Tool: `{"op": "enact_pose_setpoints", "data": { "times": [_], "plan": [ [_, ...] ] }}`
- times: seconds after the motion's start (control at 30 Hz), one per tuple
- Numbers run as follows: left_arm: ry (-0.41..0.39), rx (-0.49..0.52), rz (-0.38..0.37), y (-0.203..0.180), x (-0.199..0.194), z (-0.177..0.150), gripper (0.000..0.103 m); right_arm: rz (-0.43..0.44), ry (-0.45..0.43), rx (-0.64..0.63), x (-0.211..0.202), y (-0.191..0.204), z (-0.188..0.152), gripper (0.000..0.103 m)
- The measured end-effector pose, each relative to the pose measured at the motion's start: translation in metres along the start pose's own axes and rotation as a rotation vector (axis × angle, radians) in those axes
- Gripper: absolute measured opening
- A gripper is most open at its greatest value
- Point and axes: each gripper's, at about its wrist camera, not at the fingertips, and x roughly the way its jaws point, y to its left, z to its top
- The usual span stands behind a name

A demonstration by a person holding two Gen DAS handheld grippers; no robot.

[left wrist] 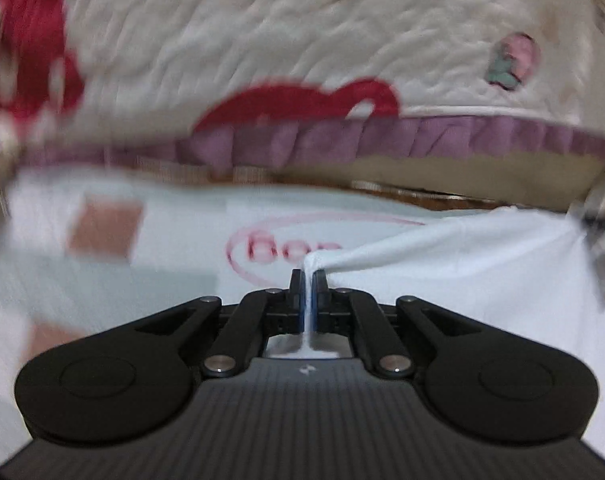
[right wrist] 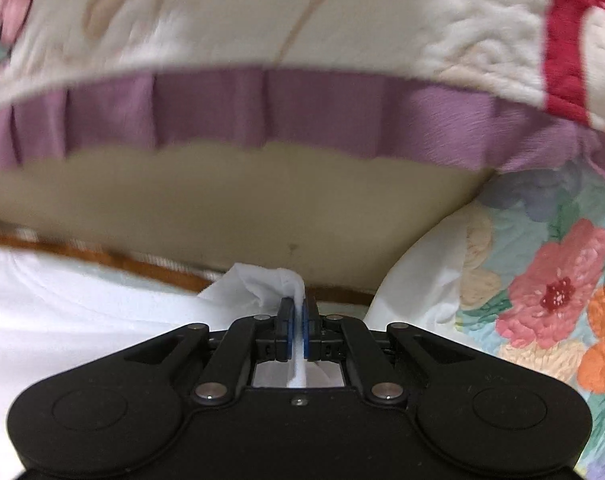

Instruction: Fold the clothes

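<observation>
A thin bunched edge of the soft white garment (left wrist: 442, 264) is clamped between the closed fingers of the left gripper (left wrist: 308, 280) and the right gripper (right wrist: 298, 306), stretched over the bed, with a quilted, purple-frilled bedspread (right wrist: 302, 116) seen beyond.

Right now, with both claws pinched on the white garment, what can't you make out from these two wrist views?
- Left wrist view: the red print on the white garment is blurred by motion and cut off by the raised fold at the left claw; only "Bon" is legible.
- Left wrist view: the right claw is cut off by the frame edge.
- Right wrist view: the garment's outline is hidden behind the right claw's own body.
</observation>
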Motion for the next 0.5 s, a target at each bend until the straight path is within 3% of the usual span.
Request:
{"op": "enact_pose_setpoints", "data": {
  "times": [0.07, 0.1, 0.17, 0.23, 0.3, 0.37, 0.4, 0.5],
  "plan": [
    [0.027, -0.055, 0.01, 0.012, 0.005, -0.002, 0.003, -0.019, 0.03, -0.056, 0.006, 0.005, 0.003, 0.004],
    [0.016, -0.031, 0.062, 0.012, 0.004, -0.001, 0.002, -0.029, 0.043, -0.081, 0.008, 0.007, 0.004, 0.004],
    [-0.004, 0.002, 0.136, 0.014, 0.002, 0.001, 0.002, -0.072, 0.009, -0.027, -0.001, -0.004, 0.011, 0.004],
    [-0.013, -0.043, 0.095, 0.021, -0.006, 0.009, 0.003, -0.098, -0.015, 0.124, -0.015, -0.023, 0.016, 0.016],
    [0.003, -0.104, 0.023, 0.026, -0.015, 0.015, 0.009, -0.038, -0.046, 0.272, -0.036, -0.038, 0.013, 0.017],
    [0.032, -0.131, -0.041, 0.026, -0.026, 0.019, 0.019, 0.074, -0.034, 0.24, -0.056, -0.014, -0.005, 0.021],
    [0.054, -0.117, -0.048, 0.024, -0.029, 0.018, 0.029, 0.13, -0.028, 0.224, -0.066, -0.002, -0.014, 0.031],
    [0.148, -0.006, -0.045, 0.015, -0.046, 0.007, 0.044, 0.298, -0.009, 0.175, -0.097, 0.034, -0.041, 0.046]
  ]
}}
